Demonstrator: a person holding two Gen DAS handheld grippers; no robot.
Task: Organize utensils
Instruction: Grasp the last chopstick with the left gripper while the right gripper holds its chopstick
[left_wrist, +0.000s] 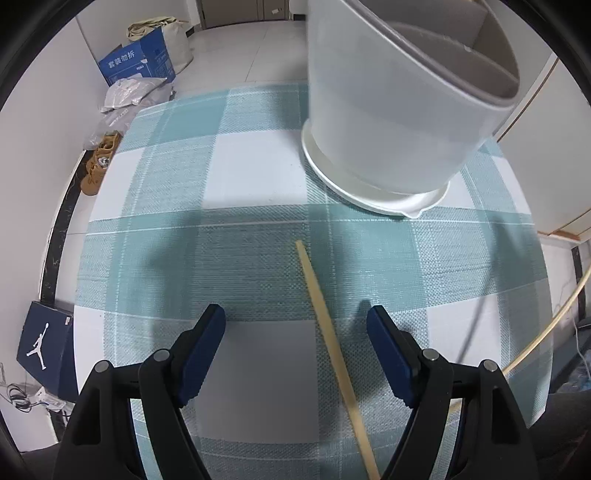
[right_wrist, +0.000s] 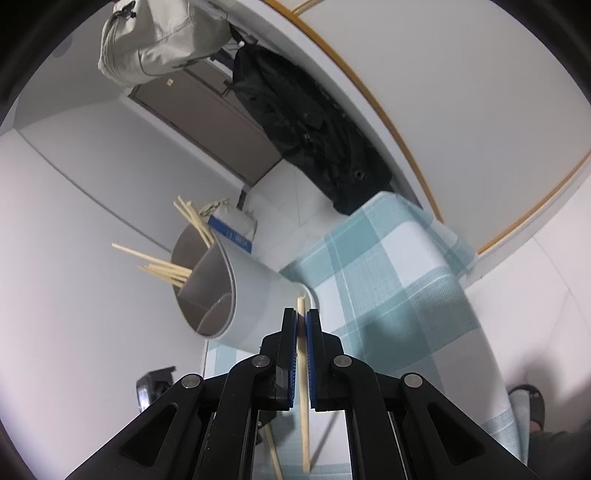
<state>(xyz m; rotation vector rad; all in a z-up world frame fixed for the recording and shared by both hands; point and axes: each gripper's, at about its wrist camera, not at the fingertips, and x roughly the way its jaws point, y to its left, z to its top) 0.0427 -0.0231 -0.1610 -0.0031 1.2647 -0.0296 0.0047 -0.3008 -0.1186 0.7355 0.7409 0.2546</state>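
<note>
In the left wrist view a bamboo chopstick (left_wrist: 325, 332) lies on the teal and white checked tablecloth (left_wrist: 240, 173). My left gripper (left_wrist: 294, 319) hovers above it, open, with the stick running between the fingers, nearer the right one, and the pads clear of it. The grey utensil holder (left_wrist: 388, 110) stands on a white saucer (left_wrist: 369, 197) at the upper right. My right gripper (right_wrist: 301, 314) is shut on another chopstick (right_wrist: 303, 387), whose tip pokes out just beyond the pads. The holder (right_wrist: 255, 299) lies ahead, with several chopsticks (right_wrist: 166, 267) sticking out of its compartments.
Left of the table, a blue carton (left_wrist: 138, 61), plastic bags, tan shoes (left_wrist: 99, 162) and a dark shoe box (left_wrist: 46, 347) sit on the floor. In the right wrist view a dark jacket (right_wrist: 306, 136) and a pale bag (right_wrist: 155, 40) hang by a door. A sandalled foot (right_wrist: 528, 402) shows at the lower right.
</note>
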